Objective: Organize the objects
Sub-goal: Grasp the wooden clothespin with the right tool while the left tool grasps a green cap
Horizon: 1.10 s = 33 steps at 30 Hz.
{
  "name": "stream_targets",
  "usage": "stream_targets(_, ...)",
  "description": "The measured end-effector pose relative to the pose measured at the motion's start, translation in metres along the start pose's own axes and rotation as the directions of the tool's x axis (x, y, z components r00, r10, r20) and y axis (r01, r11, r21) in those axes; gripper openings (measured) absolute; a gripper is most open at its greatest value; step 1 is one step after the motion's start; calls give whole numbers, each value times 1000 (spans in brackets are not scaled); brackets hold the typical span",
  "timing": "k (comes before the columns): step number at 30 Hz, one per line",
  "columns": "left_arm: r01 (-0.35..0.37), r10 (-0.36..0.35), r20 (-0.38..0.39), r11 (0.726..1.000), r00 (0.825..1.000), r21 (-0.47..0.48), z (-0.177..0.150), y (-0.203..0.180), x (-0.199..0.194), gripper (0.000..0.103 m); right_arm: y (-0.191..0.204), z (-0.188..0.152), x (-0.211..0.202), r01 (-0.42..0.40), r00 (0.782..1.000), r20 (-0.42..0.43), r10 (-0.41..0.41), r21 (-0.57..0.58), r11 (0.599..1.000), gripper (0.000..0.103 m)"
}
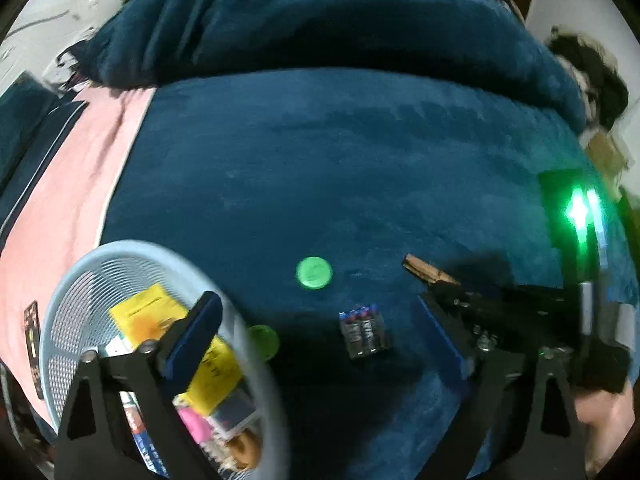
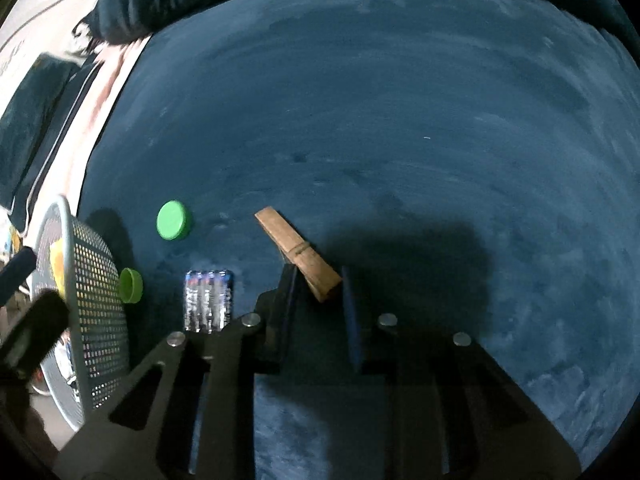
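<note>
A wooden clothespin [image 2: 298, 252] lies on the dark blue blanket [image 2: 360, 120], its near end between the fingers of my right gripper [image 2: 320, 284], which is closed down around it. It also shows in the left wrist view [image 1: 428, 270]. A pack of batteries [image 1: 364, 330] [image 2: 208, 300] lies flat on the blanket. A green bottle cap [image 1: 314, 273] [image 2: 173, 220] lies beyond it; a second green cap [image 1: 264, 342] [image 2: 131, 285] rests beside the light blue mesh basket [image 1: 72, 280] [image 2: 96, 320]. My left gripper [image 1: 320, 332] is open and empty, one finger [image 1: 196, 332] over the basket.
The basket holds a yellow packet [image 1: 152, 312], a pink item [image 1: 196, 426] and other small things. A pink sheet [image 1: 68, 184] lies to the left of the blanket. A bunched blue blanket [image 1: 320, 12] rises at the back. A green light [image 1: 580, 212] glows on the right device.
</note>
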State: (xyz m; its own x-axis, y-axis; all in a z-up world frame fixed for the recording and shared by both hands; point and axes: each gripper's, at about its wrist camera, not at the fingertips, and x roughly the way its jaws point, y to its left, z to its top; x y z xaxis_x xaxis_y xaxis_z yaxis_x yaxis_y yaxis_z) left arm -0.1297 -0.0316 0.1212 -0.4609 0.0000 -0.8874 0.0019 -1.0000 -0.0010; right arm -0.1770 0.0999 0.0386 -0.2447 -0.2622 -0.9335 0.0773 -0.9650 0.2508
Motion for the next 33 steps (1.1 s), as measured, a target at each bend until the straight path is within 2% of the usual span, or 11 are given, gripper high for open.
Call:
stream_targets(3,-36,36,-66,999,997,-2,3,-17,24,87,-12,3,0,-22,1000,5,22,50,999,23)
stream_targets(6,-120,116,-118,993,986,-25,2,-26,50,83,-18,4,0,-32,999,8,31,70,997,22)
stream_targets(13,-224,220,-136,975,966,-10,4,-39,81,82,-20,3,1,-44,999,11,43,50,998,23)
stream_targets(14,-241,239,-141,970,961,3,5,-41,85,82,-22,3,0,-44,999,10,44,46,998,23)
stream_targets(17,-328,340,-147,939,929,99,3,-51,101,83,-31,1,-4,-49,999,11,49,35,998,23)
stream_targets(20,-359,375,-139,925,917,122,1,-56,107,83,-32,0,-5,-52,999,12,51,34,998,23)
stream_targets(24,-356,355,-154,934,922,23,5,-55,103,81,-32,0,-5,-50,999,12,49,28,998,23)
stream_targets(28,-300,287,-108,943,952,-142,0,-53,91,81,-37,1,-5,-57,998,21,56,59,997,23)
stream_targets(31,-241,204,-154,929,967,-282,-10,-43,97,82,-41,0,-3,-80,997,24,78,93,992,23)
stream_targets(33,-259,231,-127,922,965,-289,-11,-43,97,84,-40,-1,-3,-83,996,24,82,85,993,23)
